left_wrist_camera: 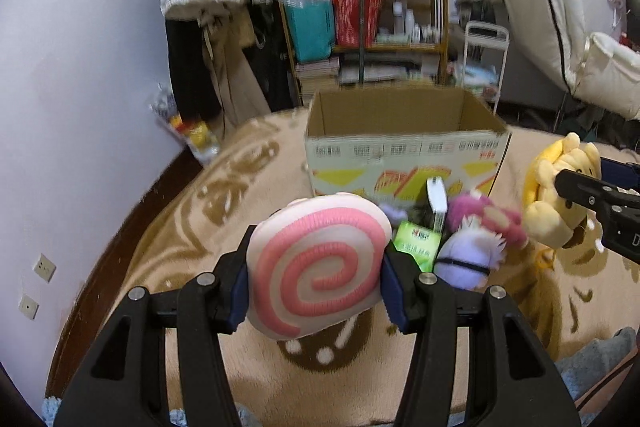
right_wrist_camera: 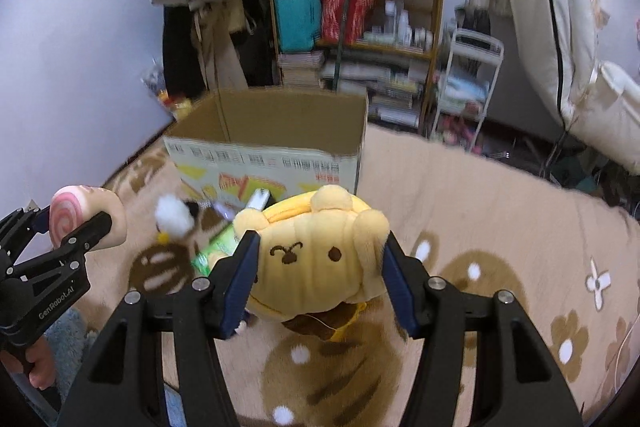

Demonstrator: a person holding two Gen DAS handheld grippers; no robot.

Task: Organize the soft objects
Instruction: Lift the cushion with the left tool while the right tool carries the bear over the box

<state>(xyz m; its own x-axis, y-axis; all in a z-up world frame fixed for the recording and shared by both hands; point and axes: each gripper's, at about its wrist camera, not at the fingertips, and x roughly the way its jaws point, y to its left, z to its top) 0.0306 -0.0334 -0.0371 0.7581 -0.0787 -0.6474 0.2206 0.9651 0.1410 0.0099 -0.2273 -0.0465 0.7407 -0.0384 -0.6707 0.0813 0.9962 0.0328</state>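
Note:
My left gripper (left_wrist_camera: 316, 279) is shut on a pink-and-cream swirl roll plush (left_wrist_camera: 316, 267) and holds it above the beige patterned blanket (left_wrist_camera: 200, 227); the plush also shows in the right wrist view (right_wrist_camera: 86, 219). My right gripper (right_wrist_camera: 320, 271) is shut on a yellow bear plush (right_wrist_camera: 316, 255), which also shows at the right in the left wrist view (left_wrist_camera: 556, 195). An open cardboard box (left_wrist_camera: 404, 147) stands ahead on the blanket, also in the right wrist view (right_wrist_camera: 272, 143). A purple plush (left_wrist_camera: 468, 255) and a pink fluffy plush (left_wrist_camera: 492, 215) lie before the box.
Green packets (left_wrist_camera: 416, 241) and a white box (left_wrist_camera: 436, 195) lie among the plushes. A white pom-pom toy (right_wrist_camera: 174, 215) lies near the box. A cluttered wooden shelf (left_wrist_camera: 360, 11), hanging coats (left_wrist_camera: 208, 7) and a white cart (right_wrist_camera: 468, 83) stand behind.

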